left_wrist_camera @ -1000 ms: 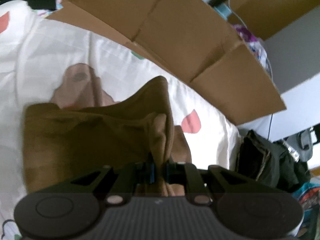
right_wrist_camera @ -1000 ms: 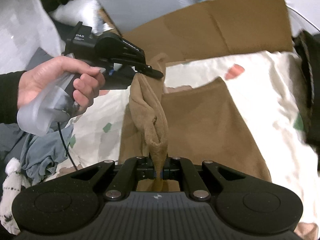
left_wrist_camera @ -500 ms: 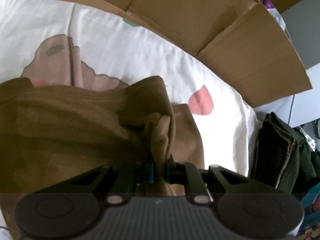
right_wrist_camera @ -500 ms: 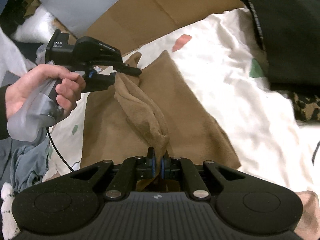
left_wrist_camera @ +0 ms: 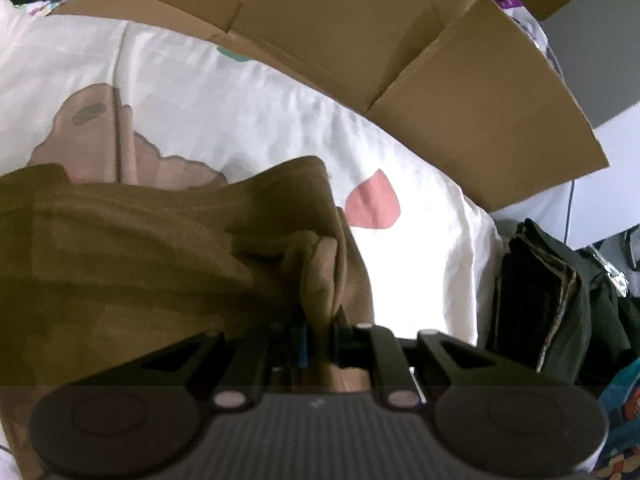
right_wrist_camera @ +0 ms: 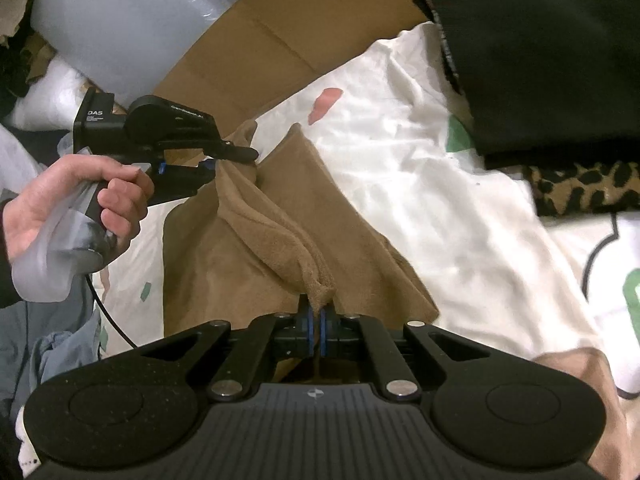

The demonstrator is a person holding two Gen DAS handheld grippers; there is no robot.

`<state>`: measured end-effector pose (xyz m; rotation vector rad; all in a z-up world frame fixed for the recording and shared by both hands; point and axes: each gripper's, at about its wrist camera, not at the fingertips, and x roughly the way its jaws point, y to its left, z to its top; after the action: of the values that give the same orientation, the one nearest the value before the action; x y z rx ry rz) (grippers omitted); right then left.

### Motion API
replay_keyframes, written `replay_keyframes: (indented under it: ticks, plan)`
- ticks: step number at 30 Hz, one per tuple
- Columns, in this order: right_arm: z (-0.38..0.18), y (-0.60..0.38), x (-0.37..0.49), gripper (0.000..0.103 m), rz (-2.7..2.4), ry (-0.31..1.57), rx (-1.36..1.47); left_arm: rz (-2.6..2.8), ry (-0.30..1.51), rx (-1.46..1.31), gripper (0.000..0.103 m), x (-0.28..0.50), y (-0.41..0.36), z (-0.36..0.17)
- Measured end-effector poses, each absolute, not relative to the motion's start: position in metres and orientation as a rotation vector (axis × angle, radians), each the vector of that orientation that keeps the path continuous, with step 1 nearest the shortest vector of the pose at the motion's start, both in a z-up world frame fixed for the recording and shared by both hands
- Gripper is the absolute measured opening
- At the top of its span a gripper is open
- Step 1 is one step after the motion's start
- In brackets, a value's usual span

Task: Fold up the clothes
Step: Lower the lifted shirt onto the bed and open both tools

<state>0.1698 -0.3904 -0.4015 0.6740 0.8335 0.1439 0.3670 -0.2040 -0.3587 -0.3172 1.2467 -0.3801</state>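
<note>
Your left tool [right_wrist_camera: 224, 160] and right tool [right_wrist_camera: 316, 320] each pinch the brown garment [right_wrist_camera: 240, 264]; its lifted edge runs straight between them, body hanging below.

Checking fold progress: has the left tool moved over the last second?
Yes. In the right wrist view the left tool, shut on the brown fleece garment, sits lower and farther from the flattened cardboard box than before.
</note>
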Motion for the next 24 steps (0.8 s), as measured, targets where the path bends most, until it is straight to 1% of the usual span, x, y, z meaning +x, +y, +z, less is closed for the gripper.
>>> replay_keyframes:
  ticks: [10,15,19,24]
  plan:
    - [-0.406,-0.405,0.158,0.001,0.104,0.847,0.703,-0.389,1.249,-0.258,0.012,0.365,-0.229,-0.363]
    - [-0.412,-0.409,0.157,0.001,0.093,0.863,0.718,-0.376,1.278,-0.251,0.013,0.372,-0.236,-0.378]
    - [-0.413,-0.413,0.156,0.001,0.084,0.860,0.726,-0.441,1.261,-0.233,0.022,0.377,-0.238,-0.373]
    - [-0.413,-0.417,0.155,0.000,0.072,0.856,0.736,-0.528,1.239,-0.182,0.023,0.384,-0.234,-0.356]
